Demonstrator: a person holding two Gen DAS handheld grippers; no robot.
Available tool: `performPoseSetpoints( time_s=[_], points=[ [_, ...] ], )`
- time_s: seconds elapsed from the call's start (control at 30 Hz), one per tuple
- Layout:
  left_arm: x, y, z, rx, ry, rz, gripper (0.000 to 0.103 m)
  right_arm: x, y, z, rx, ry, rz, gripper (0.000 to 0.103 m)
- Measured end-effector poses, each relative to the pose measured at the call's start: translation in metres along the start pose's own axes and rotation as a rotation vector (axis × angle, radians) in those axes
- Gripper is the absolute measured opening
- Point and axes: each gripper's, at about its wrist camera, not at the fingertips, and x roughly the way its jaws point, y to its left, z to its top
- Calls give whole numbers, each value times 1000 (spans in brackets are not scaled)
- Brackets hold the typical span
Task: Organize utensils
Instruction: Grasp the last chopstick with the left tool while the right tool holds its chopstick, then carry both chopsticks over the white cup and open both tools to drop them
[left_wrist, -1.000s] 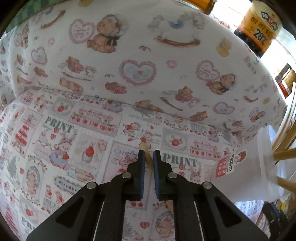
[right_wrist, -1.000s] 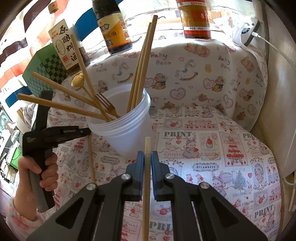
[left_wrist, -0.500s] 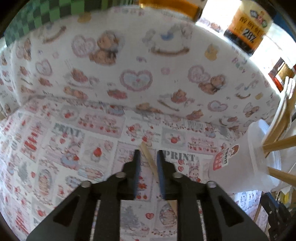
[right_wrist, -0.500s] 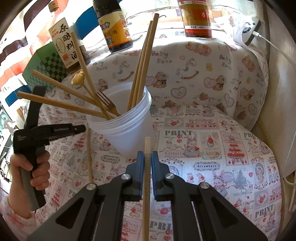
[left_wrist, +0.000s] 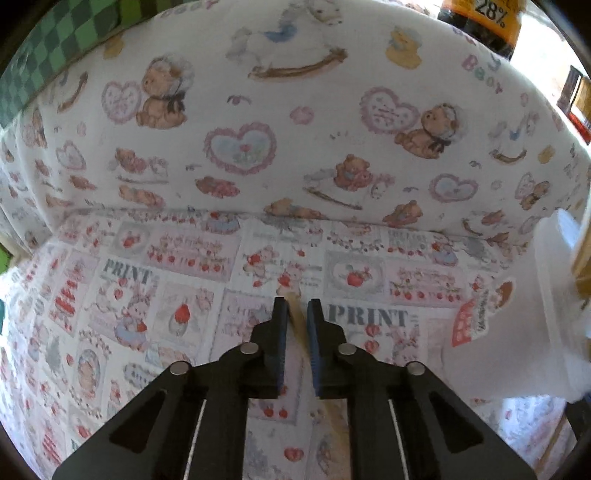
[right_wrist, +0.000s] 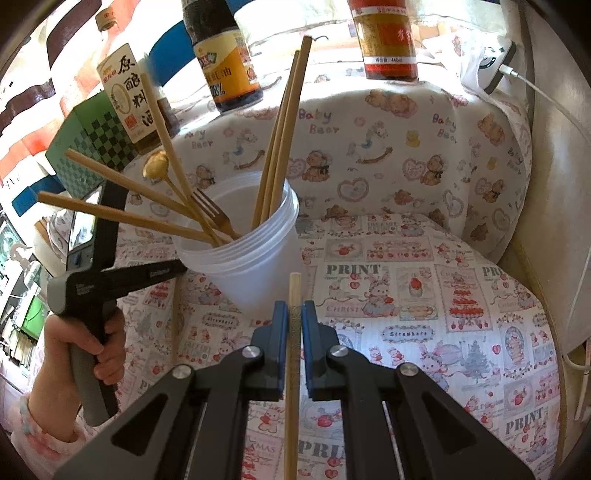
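L wrist view: my left claw has just been closing, its blue pads now narrow round a pale wooden chopstick that slants between them over the printed cloth – whether they truly pinch it I can't tell – w/ the white plastic cup off at the right edge. R wrist view: my right claw is clamped tight on another chopstick, tip pointing at the cup just ahead, which already holds several chopsticks, a gold fork and a gold spoon; beside it my left hand grips the other tool's handle – sauce bottles stand behind on the ledge.
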Motion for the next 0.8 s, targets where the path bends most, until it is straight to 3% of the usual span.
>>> performPoseSetpoints(
  time_s=[0.13,0.3,0.6,0.8],
  points=[
    [-34,22,-6,-64,-53,-48,6,-3,0,0,2,-18,-14,7],
    [-99,41,-10,-81,-178,-100,6,-20,7,1,-24,-88,40,7],
    [-225,36,-12,-1,-477,-77,6,-97,46,9,-139,-271,83,7],
    [-256,42,-16,-2,-612,-77,6,-147,70,26,-205,-390,54,7]
  ],
)
